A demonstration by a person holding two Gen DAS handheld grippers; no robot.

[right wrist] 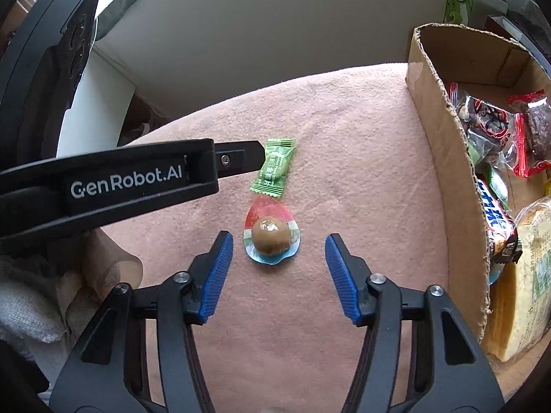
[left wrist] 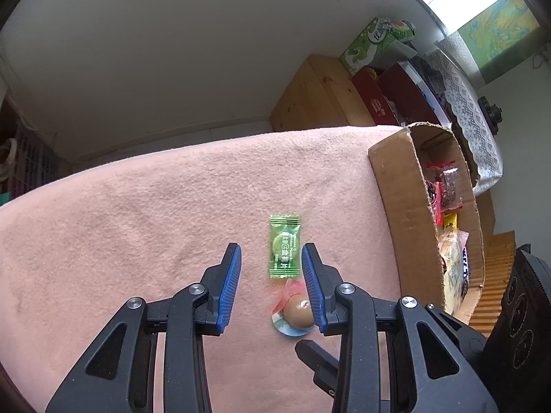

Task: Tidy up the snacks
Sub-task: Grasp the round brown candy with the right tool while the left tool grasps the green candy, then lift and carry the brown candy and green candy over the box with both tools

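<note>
A green candy wrapper (left wrist: 283, 247) lies on the pink blanket (left wrist: 137, 213), with a sealed brown egg snack (left wrist: 297, 311) just below it. My left gripper (left wrist: 271, 258) is open above the blanket, its right finger beside both snacks. In the right wrist view the green candy (right wrist: 273, 171) and egg snack (right wrist: 270, 235) lie ahead of my right gripper (right wrist: 279, 246), which is open with the egg near its left finger. The left gripper's body (right wrist: 113, 182) reaches in from the left, its tip touching the green candy.
A cardboard box (right wrist: 444, 158) on the right holds several packaged snacks (right wrist: 496, 130) and bread (right wrist: 527, 275); it also shows in the left wrist view (left wrist: 403, 213). Wooden furniture (left wrist: 316, 93) with boxes stands beyond the blanket.
</note>
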